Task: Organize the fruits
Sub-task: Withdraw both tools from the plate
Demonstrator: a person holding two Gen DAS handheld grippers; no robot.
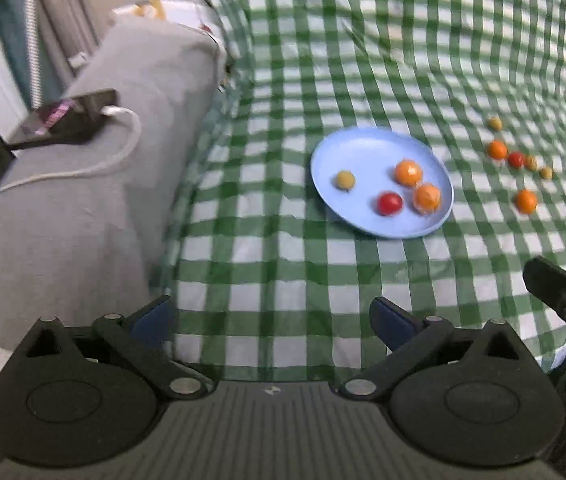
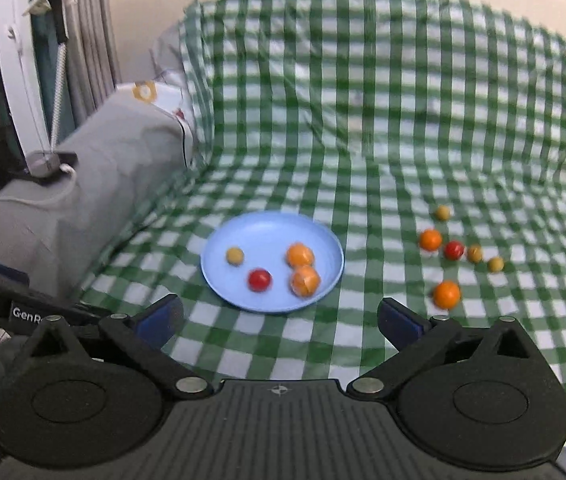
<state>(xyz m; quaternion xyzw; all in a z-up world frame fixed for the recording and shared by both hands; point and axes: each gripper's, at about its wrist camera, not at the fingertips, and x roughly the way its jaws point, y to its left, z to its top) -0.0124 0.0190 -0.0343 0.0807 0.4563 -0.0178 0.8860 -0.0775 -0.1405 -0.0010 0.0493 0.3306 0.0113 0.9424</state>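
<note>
A light blue plate [image 1: 335, 152] [image 2: 275, 224] lies on the green checked cloth. It holds two orange fruits [image 1: 408, 172] [image 2: 300, 255], a red one [image 1: 389, 203] [image 2: 259, 279] and a small yellow-green one [image 1: 345, 180] [image 2: 234, 256]. Right of the plate, several loose fruits lie on the cloth: orange [image 1: 526, 201] [image 2: 446, 294], red [image 1: 516, 159] [image 2: 454, 249] and yellow-green [image 2: 495, 264]. My left gripper [image 1: 271, 320] hovers open and empty, well short of the plate. My right gripper [image 2: 279, 316] is open and empty too, just in front of the plate. Part of the right gripper [image 1: 563, 300] shows at the left wrist view's right edge.
The checked cloth [image 1: 403, 60] [image 2: 403, 120] drapes over a sofa seat and back. A grey armrest [image 1: 103, 184] [image 2: 83, 184] rises on the left, with a dark device [image 1: 79, 118] and white cable on it. A patterned cushion [image 2: 151, 96] sits behind.
</note>
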